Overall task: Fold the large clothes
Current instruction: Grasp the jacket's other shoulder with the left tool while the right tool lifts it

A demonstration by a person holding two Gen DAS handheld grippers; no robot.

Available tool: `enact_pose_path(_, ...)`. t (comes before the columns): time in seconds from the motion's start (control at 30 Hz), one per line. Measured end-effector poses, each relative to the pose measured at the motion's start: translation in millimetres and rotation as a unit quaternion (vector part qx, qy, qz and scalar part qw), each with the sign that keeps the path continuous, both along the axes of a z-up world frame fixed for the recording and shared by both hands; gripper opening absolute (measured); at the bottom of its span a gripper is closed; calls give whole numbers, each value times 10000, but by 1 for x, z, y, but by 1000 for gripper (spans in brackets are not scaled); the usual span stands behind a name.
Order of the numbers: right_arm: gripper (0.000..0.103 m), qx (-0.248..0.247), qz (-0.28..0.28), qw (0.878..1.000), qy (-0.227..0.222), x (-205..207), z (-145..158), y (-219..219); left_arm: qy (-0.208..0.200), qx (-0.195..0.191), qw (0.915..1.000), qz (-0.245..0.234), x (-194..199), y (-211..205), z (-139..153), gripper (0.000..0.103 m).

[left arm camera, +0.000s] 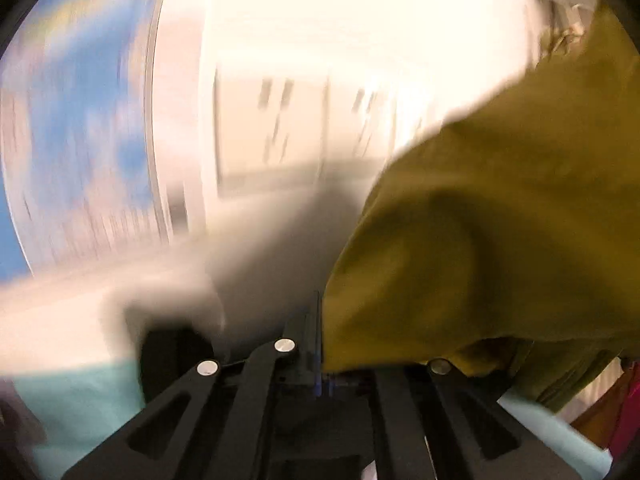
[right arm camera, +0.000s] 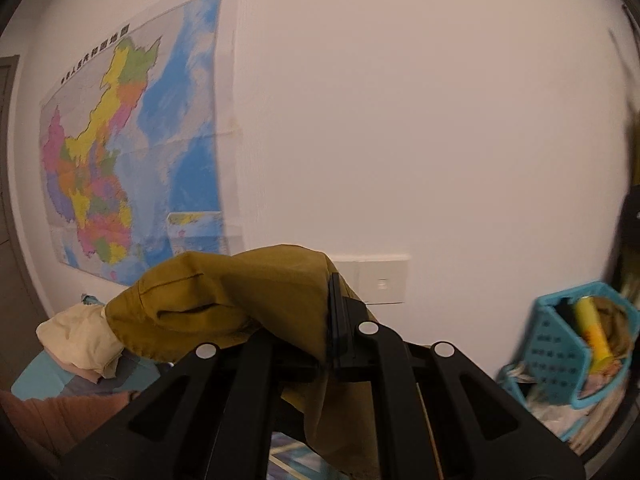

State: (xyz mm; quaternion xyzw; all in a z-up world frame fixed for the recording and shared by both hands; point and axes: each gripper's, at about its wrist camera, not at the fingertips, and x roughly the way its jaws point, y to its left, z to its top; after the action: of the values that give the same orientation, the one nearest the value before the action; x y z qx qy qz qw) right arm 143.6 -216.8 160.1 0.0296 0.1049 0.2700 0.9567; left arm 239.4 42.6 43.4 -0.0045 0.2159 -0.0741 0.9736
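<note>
Garment: I had a mustard-yellow garment [right arm camera: 240, 300] lifted off the surface, its cloth bunched and draped over the front of both tools. In the left wrist view the same cloth [left arm camera: 500, 240] filled the right half of the picture and ran up toward the far right.
Right gripper: my right gripper [right arm camera: 330, 320] was clamped on a fold of the garment, jaws together with the cloth pinched between them; more cloth hung down below the jaws and spread to the left.
Left gripper: my left gripper [left arm camera: 320, 340] had its jaws drawn together, and the garment's edge lay right against them; I read it as clamped on the cloth, though blur softened the contact.
Bedding: under the right gripper, to the near left, I saw a cream bundle [right arm camera: 80, 332] lying on a teal sheet [right arm camera: 36, 376], with a pinkish-brown cloth [right arm camera: 60, 412] nearer still. The left wrist view showed teal [left arm camera: 80, 408] low on the left too.
Wall: a pale wall [right arm camera: 420, 120] stood far ahead, with a coloured map [right arm camera: 132, 152] pinned on its left part and a white switch plate [right arm camera: 380, 280] just beyond the garment.
Basket: at the right edge sat a blue perforated basket [right arm camera: 556, 348] holding a yellow tube [right arm camera: 592, 332] and other items I could not make out.
Left view clarity: heavily smeared; the far background was only pale and blue streaks.
</note>
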Motion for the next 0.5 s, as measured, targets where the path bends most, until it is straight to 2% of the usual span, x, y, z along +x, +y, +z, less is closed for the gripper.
enact_pose_path(0.13, 4, 199, -345, 9981, -469, -39, 36, -43, -809, 8, 9966, -124, -25, -6, 67, 0)
enact_pose_path(0.27, 4, 253, -554, 9908, -1207, -94, 77, -66, -1744, -120, 9846, 46, -67, -6, 144, 0)
enact_pose_path(0.37, 4, 175, -597, 9853, -1592, -136, 100, -74, -2350, -34, 9717, 229, -120, 1, 195, 0)
enact_pose_path(0.43, 4, 130, -569, 9832, -1728, -159, 109, -73, -2644, -11, 9639, 311, -172, 14, 225, 0)
enact_pose_path(0.5, 4, 155, -483, 9819, -1826, -179, 110, -73, -2804, 3, 9591, 383, -216, 9, 234, 1)
